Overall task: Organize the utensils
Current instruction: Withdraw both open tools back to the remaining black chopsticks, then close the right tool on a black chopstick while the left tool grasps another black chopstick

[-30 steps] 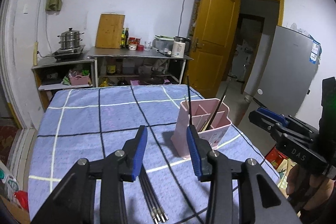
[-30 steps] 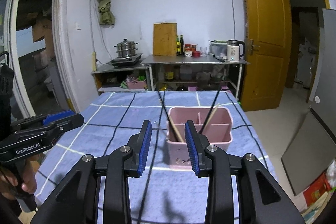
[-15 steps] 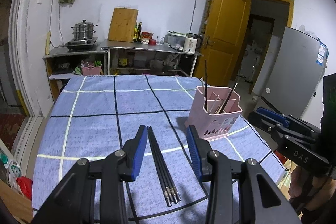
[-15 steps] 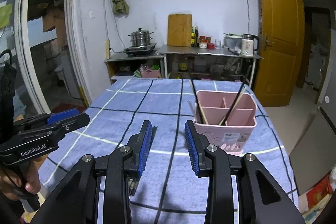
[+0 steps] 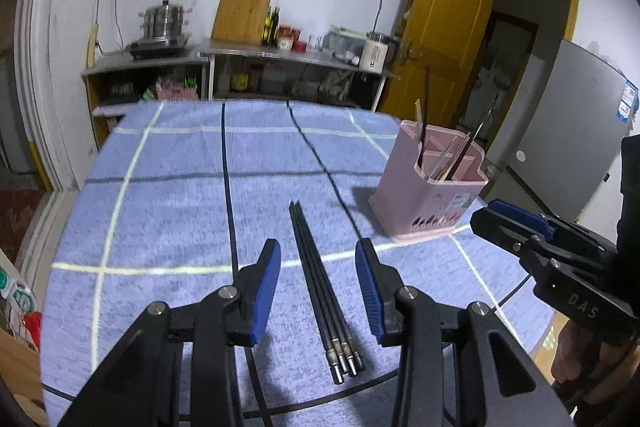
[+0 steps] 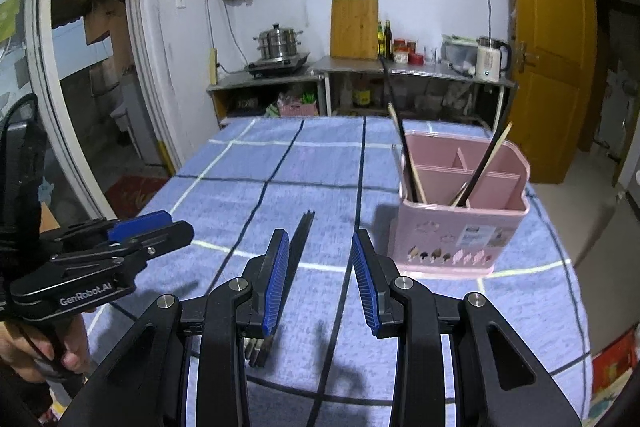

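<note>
A bundle of black chopsticks point(image 5: 320, 283) lies flat on the blue checked tablecloth point(image 5: 168, 211), pointing away from me. My left gripper point(image 5: 318, 263) is open and empty, hovering over the chopsticks' near half. A pink divided utensil holder point(image 5: 430, 195) stands to the right with several chopsticks upright in it. In the right wrist view the holder point(image 6: 460, 227) is ahead to the right, and the black chopsticks point(image 6: 298, 239) lie partly behind the left finger. My right gripper point(image 6: 318, 255) is open and empty. The left gripper point(image 6: 100, 259) shows at the left there.
The table's near edge is close below both grippers. A metal counter point(image 6: 400, 69) with a pot, cutting board, bottles and kettle stands against the far wall. A yellow door point(image 6: 552, 39) is at the right. A grey fridge point(image 5: 568, 131) stands beyond the table's right side.
Both grippers have pulled back from the pink holder toward the near edge of the table. The black chopsticks on the cloth now lie between the left gripper's fingers.
</note>
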{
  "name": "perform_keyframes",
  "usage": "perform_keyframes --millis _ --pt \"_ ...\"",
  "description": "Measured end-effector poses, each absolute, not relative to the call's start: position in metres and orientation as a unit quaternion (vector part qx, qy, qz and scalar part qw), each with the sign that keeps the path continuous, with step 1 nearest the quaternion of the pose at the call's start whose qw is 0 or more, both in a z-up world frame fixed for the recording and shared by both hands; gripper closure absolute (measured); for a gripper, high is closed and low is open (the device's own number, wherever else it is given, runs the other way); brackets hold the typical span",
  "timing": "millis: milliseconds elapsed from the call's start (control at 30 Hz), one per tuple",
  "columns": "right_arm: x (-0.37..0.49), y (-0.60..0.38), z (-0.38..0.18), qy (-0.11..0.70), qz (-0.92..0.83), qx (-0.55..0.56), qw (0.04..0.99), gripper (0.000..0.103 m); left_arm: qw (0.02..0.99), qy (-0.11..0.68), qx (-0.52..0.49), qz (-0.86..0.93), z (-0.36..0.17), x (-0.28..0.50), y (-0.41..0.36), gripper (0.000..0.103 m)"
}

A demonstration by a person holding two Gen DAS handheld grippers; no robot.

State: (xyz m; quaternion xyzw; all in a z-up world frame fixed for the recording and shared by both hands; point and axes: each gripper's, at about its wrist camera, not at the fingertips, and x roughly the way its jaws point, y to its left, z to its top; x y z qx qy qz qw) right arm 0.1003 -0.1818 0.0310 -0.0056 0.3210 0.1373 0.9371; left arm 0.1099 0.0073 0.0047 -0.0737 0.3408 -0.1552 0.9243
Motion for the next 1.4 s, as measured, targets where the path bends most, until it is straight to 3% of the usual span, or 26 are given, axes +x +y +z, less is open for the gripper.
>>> perform_keyframes --millis 567,1033,1400 --pt "0.132 -0.185 -0.024 0.384 0.143 0.004 0.912 0.069 0.891 0.425 -0.072 -0.145 -0.082 0.183 -0.021 0.062" --pt "0.142 -0.188 -0.035 0.400 0.139 0.013 0.906 0.069 0.891 0.435 -0.041 -0.121 -0.104 0.190 -0.032 0.063" --pt "0.156 -0.176 -0.051 0.414 0.153 0.021 0.897 0.069 0.892 0.440 -0.020 -0.103 -0.103 0.191 -0.019 0.086"
